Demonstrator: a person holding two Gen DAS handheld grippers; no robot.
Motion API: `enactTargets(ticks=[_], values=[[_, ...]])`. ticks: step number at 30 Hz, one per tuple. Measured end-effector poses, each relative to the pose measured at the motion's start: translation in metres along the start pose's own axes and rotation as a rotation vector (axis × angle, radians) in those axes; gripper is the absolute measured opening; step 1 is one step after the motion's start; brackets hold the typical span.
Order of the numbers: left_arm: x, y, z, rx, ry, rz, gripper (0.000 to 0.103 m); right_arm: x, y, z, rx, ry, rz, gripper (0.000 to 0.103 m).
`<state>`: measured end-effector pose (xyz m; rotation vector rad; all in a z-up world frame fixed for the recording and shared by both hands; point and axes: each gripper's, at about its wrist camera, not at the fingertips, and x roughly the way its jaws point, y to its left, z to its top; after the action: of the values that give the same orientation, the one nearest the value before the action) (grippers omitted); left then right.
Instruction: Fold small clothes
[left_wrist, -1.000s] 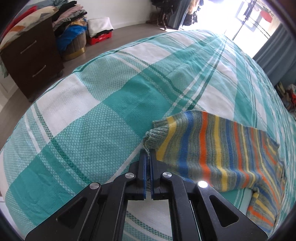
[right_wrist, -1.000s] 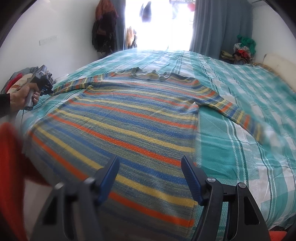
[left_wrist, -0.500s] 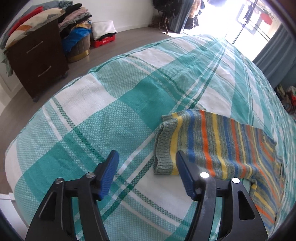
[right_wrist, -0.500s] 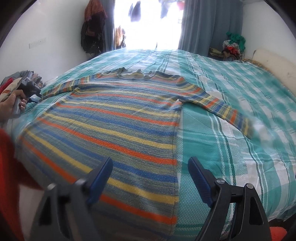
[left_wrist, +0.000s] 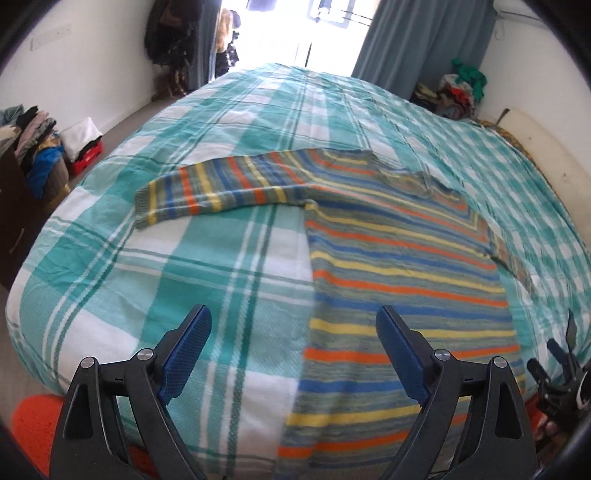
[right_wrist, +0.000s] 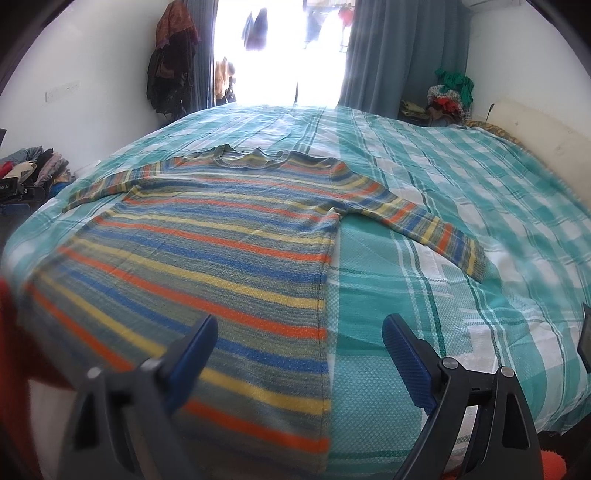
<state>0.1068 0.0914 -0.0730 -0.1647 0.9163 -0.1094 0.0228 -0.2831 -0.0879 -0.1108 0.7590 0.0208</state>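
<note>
pulled back off the sleeve, left gripper (left_wrist: 293, 354) gapes empty like right gripper (right_wrist: 299, 356); sweater (right_wrist: 221, 258) hem cropped.

No text, brand, number or sign can be read with certainty. A few pale letters are seen on a dark object (right_wrist: 9, 188) at the left edge of the right wrist view (too small and cut off to be made out).

The sweater (right_wrist: 221, 251) lies flat on the bed (right_wrist: 461, 229); sleeves spread left and right; neckline farthest.
</note>
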Motion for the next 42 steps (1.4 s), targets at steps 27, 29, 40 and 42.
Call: enactTargets(ticks=[27, 29, 40, 42], values=[[0.039, -0.029, -0.045, 0.058, 0.165, 0.092, 0.094, 0.009, 0.007, -0.004, -0.029, 0.066, 0.001, 0.093], [0.038, -0.02, -0.058, 0.053, 0.156, 0.102, 0.094, 0.015, 0.0, -0.014, -0.019, 0.114, -0.027, 0.093], [-0.003, -0.008, -0.034, -0.02, 0.023, 0.097, 0.094, -0.012, -0.016, 0.002, 0.042, -0.04, -0.071, 0.093], [0.0, -0.01, -0.032, -0.019, 0.019, 0.1, 0.094, -0.017, -0.007, 0.004, 0.008, -0.065, -0.062, 0.093]])
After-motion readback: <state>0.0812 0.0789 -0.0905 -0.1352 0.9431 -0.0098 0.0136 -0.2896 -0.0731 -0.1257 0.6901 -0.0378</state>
